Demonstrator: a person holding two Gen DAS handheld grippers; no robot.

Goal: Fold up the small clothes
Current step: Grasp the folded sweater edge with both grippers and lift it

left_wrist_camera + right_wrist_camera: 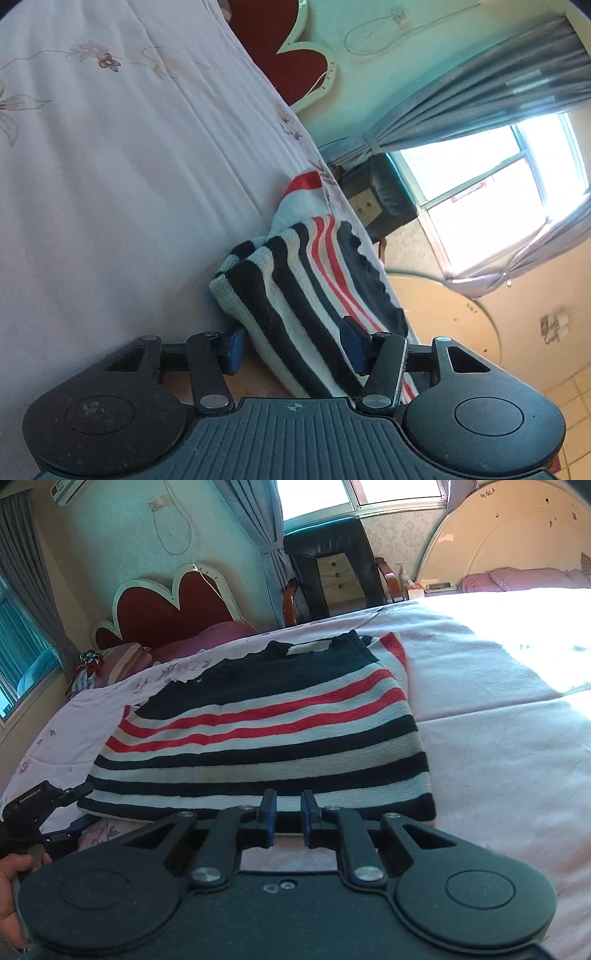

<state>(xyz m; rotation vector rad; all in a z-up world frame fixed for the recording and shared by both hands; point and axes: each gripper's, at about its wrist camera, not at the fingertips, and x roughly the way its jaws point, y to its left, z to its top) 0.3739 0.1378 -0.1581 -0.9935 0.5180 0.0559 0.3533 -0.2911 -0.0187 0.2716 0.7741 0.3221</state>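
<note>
A small knit sweater [266, 734] with navy, white and red stripes lies flat on the bed, sleeves folded in, neck away from me. My right gripper [289, 812] sits at the middle of its near hem, jaws a narrow gap apart, holding nothing. My left gripper [295, 345] is rolled on its side at the sweater's left hem corner [295, 295]; its jaws are open with the fabric edge between the blue pads, not pinched. The left gripper also shows in the right wrist view [55, 801], held by a hand.
The bed has a pale pink floral sheet [498, 738]. A red heart-shaped headboard [166, 605] and pillows stand at the far left. A black chair [332, 568] and a window are behind the bed. A second bed's headboard [517, 535] is at the right.
</note>
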